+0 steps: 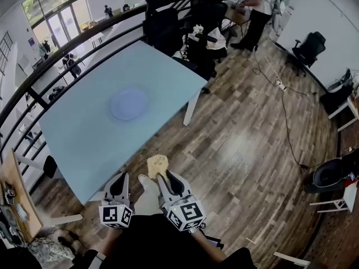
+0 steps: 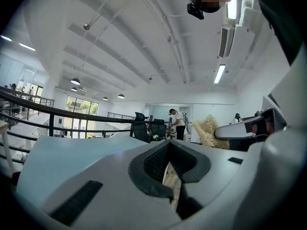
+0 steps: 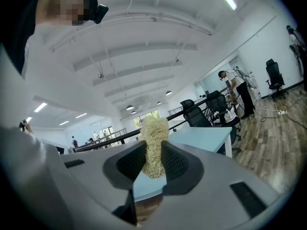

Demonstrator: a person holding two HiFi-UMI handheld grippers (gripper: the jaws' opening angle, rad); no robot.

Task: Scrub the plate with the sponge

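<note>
You are standing back from the large pale-blue rectangular table point(image 1: 84, 144), with both grippers hanging over the brown wooden plank floor point(image 1: 247, 150) and well apart from the tabletop. The round pale-lavender plate point(image 1: 129, 104) is lying flat and alone near the table's middle, at about 11 o'clock from your grippers, with nothing bracing it. Your left gripper point(image 1: 120, 180) is riding with its jaws pressed together on nothing. Your right gripper point(image 1: 164, 176) is pinching the straw-coloured fibrous sponge point(image 1: 157, 163), gripping it low so that most of it is sticking out past the pads toward 12 o'clock. Scrubbing has not started. Pushing hard on that long free end is likely to fold the sponge or work it out of the jaws, and sideways strokes may send the unbraced plate skating toward the table's edge.
</note>
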